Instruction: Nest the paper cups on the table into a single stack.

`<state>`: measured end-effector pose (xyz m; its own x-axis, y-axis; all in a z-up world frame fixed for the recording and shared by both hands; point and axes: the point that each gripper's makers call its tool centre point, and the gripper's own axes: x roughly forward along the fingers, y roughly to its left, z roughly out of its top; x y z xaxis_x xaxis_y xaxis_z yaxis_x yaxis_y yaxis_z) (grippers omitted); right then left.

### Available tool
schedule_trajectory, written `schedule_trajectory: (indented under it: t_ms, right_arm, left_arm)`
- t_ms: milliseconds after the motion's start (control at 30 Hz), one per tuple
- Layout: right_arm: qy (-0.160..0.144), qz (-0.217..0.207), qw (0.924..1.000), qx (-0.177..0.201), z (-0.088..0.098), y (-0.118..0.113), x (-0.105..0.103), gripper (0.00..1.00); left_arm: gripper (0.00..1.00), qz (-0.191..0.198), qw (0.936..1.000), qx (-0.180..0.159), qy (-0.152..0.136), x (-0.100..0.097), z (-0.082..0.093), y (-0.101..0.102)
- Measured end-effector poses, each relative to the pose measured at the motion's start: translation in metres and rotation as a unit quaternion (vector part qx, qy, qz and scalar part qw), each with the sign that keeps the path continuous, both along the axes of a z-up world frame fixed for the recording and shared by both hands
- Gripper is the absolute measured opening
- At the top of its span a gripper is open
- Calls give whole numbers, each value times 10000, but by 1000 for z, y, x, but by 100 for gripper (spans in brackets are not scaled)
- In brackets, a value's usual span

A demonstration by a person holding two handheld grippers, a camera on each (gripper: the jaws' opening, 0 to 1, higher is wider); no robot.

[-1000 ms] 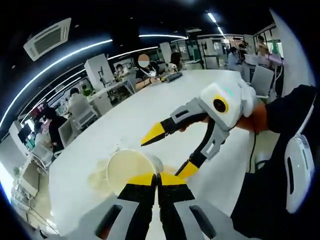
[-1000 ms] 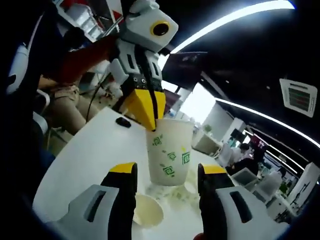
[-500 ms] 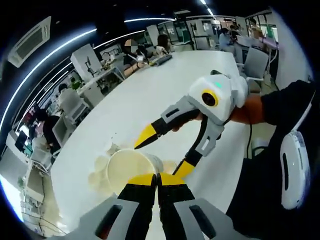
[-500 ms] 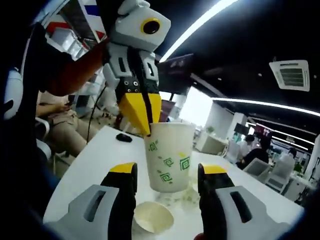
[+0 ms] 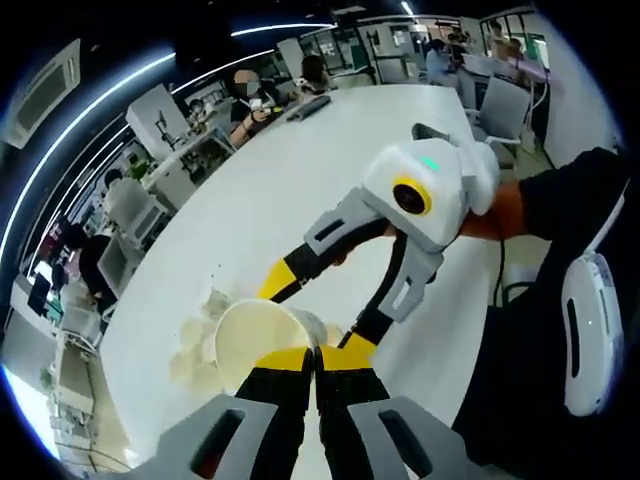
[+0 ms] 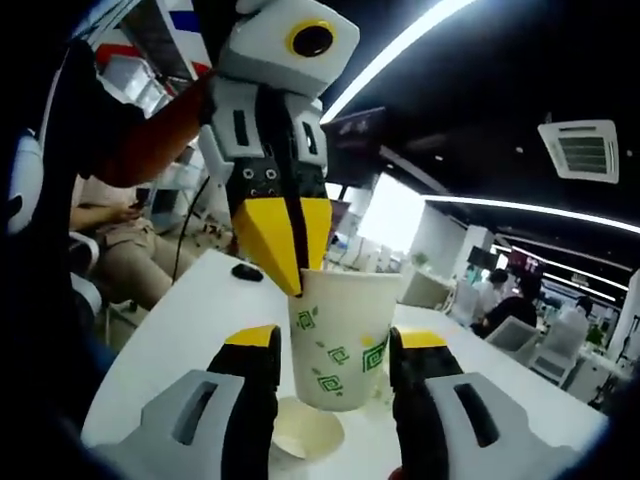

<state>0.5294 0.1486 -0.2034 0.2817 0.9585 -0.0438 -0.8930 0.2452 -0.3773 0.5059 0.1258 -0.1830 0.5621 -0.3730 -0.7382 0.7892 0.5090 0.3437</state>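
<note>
**Cup pinched by its rim, second claw spread around it**

The left gripper (image 6: 283,262) has its yellow tips pressed together on the rim of a paper cup (image 6: 338,340), holding it up off the white table (image 6: 170,340). In the left gripper view the same tips (image 5: 316,357) meet at the near lip of the cup's open mouth (image 5: 252,340), and the pale inside shows with nothing in it.

The right gripper (image 6: 330,345) stands with its jaws apart, one on each side of the cup wall. The near jaw looks to be just beside the paper; whether either tip touches cannot be told. From the left gripper view this claw (image 5: 318,312) comes in from the right, one tip over the far rim and the other near the left gripper's tips.

Below the held cup another cup (image 6: 303,428) lies on the table, mouth facing the camera. More pale cups (image 5: 200,335) sit crowded beside the held one.

The table runs wide and bare beyond the cups toward seated people (image 5: 250,100) at its far end. A small dark object (image 6: 246,271) lies near the table edge.

The cup's print is green square spirals and a yellow mark; no writing can be read.
</note>
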Motion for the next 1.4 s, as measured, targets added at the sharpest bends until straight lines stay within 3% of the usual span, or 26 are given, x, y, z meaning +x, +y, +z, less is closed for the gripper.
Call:
schedule_trajectory:
  t_ms: [467,600,767,1200,1400]
  right_arm:
    - [97,-76,9999,82,1,1,1,42]
    - [101,-73,9998,134,0,-3,1,42]
    - [149,-105,9997,186,3,-3,3,41]
    - [460,-179,9977,461,7,-11,8,41]
    - [786,-71,9940,762,14,-29,11,41]
  left_arm:
    - [3,-170,9998,68,-73,-2,-3,-6]
    - [15,-205,9997,-65,-109,-2,-2,-8]
    - [15,-222,9995,-135,-178,-1,-1,-5]
    - [24,-104,9925,-999,-698,-1,21,12]
    - [30,58,9840,-1601,-782,0,26,22]
